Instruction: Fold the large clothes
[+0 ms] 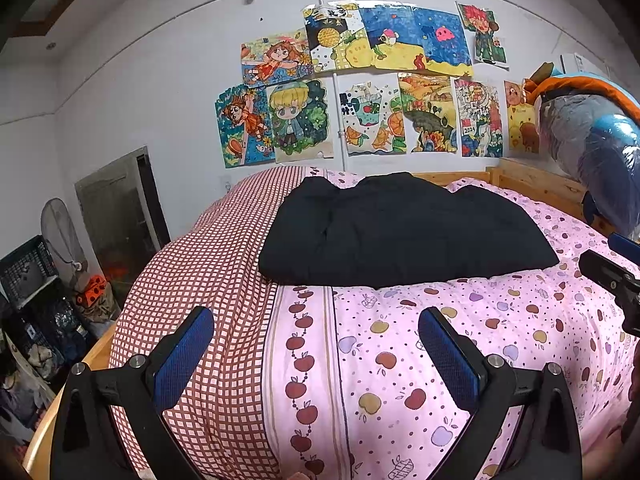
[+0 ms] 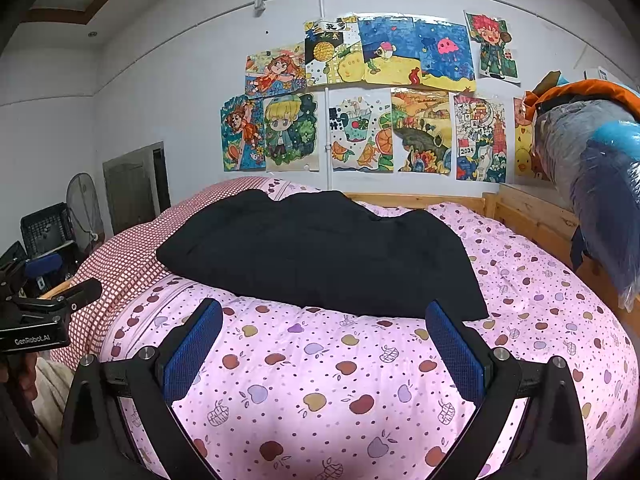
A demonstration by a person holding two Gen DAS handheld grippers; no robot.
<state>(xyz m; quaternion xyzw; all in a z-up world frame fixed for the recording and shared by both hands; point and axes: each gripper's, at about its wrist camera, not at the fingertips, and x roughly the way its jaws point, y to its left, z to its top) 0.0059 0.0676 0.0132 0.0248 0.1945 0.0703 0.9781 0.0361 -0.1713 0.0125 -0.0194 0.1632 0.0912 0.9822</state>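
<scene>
Right now both sets of tongs hang spread and empty over the near part of the bed: the left tongs above the seam where red check meets the pink apple quilt, the right tongs over pink alone. Farther back, the black garment lies partly folded, its long axis running left to right across the bed. Its near edge sits just beyond the right tongs, which look nearer; children's drawings cover the wall behind
</scene>
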